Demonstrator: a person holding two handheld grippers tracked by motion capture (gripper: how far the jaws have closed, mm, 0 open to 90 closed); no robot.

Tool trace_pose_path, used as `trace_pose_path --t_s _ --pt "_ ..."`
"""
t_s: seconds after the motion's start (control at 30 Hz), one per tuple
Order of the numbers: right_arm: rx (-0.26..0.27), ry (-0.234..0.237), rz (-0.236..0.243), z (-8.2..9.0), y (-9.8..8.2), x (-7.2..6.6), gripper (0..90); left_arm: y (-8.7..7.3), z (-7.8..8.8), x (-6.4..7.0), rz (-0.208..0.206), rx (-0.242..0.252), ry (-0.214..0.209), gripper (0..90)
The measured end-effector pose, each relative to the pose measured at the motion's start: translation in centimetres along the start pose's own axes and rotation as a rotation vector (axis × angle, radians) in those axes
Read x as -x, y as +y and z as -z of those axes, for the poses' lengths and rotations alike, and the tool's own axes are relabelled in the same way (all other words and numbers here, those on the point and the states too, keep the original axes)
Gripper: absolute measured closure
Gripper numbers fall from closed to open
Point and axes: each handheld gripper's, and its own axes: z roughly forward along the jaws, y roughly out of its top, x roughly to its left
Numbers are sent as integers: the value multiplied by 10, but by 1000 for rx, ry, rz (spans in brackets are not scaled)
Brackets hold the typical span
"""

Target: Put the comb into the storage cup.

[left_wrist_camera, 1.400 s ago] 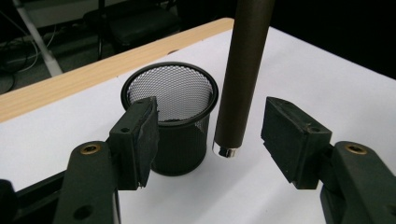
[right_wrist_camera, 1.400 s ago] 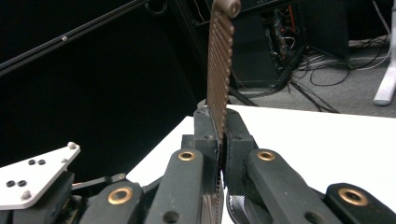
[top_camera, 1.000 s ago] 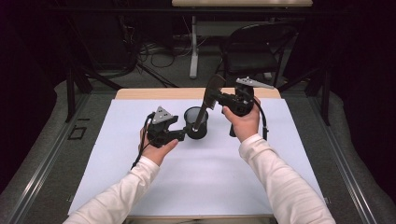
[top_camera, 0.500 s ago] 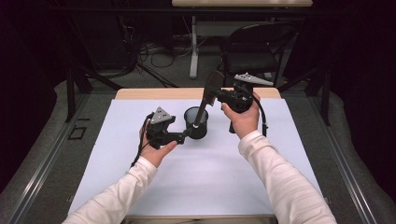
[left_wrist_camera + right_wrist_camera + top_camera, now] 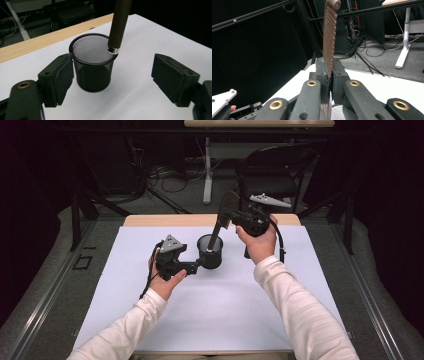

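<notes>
Between the right claw [image 5: 331,75] pads, a ridged brown blade [image 5: 329,32] shows.

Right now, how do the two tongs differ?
The left tongs stand open around the mesh cup, their jaws having just opened, pads off it. The right tongs are shut on a brown slotted utensil, handle end over the cup. The left sits low by the table; the right is raised. Both are black.
</notes>
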Motion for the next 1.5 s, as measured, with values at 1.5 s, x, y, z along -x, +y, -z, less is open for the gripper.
trace_pose_path --t_s 1.5 --pt "34 -85 104 -26 -5 9 873 -1 2 -6 -22 -9 -13 7"
